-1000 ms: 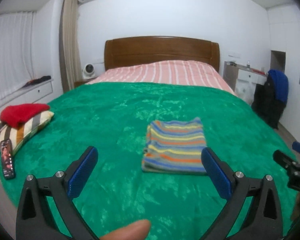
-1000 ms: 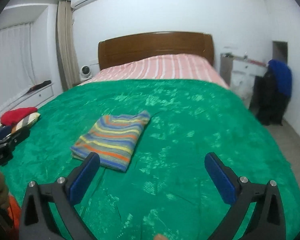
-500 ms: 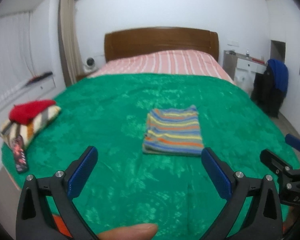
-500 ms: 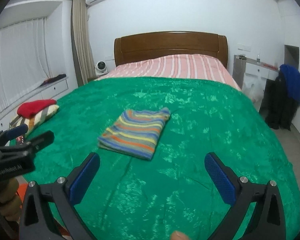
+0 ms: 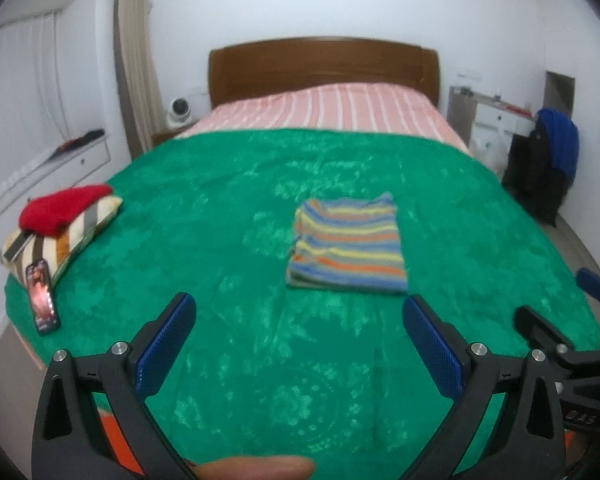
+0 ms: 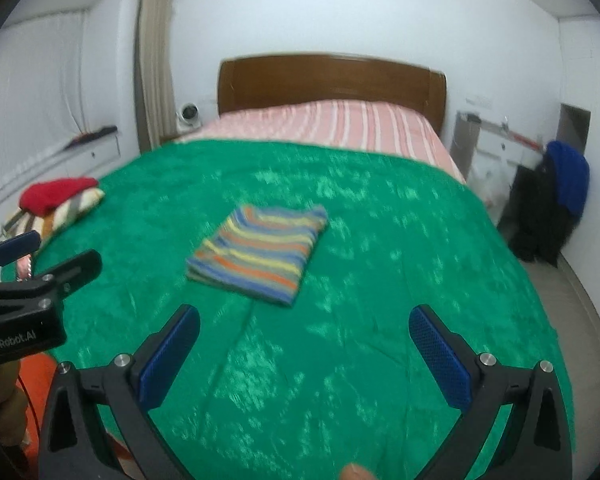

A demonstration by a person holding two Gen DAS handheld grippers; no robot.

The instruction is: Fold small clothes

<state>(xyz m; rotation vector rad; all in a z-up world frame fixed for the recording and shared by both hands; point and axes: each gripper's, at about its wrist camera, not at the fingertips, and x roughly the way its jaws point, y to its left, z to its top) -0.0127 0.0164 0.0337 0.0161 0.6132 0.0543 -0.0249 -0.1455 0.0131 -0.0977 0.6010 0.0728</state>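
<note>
filling most of both views ahead of the grippers is the plush green blanket [image 5: 228, 240], spread over a wide bed with a pink striped sheet [image 5: 328, 110] and a brown wooden headboard [image 5: 324, 66] at the far end. well off to the left of the left gripper [image 5: 298, 346] lies a striped cushion [image 5: 70, 236] with a red knitted garment [image 5: 60, 210] on top, and nearer, a dark phone with a lit screen [image 5: 42, 298] flat on the blanket.

the task's thing, a small knitted garment in blue, yellow and orange stripes [image 5: 346, 244], lies flat as a neat rectangle on the blanket, ahead of the left gripper and slightly to its right, apart from the fingertips. from the right gripper [image 6: 304, 346] it sits ahead and to the left [image 6: 260, 250]. it looks already folded, so the work seems close to done for this piece.

both grippers hover above the near part of the bed with their blue-padded fingers spread wide and nothing between them.

the garment looks light, soft and floppy, and its layers would likely slide apart if lifted by one corner. a pinch through all layers at the near folded edge, one gripper toward each end, seems the safest hold; the plush blanket may drag at it.
</note>
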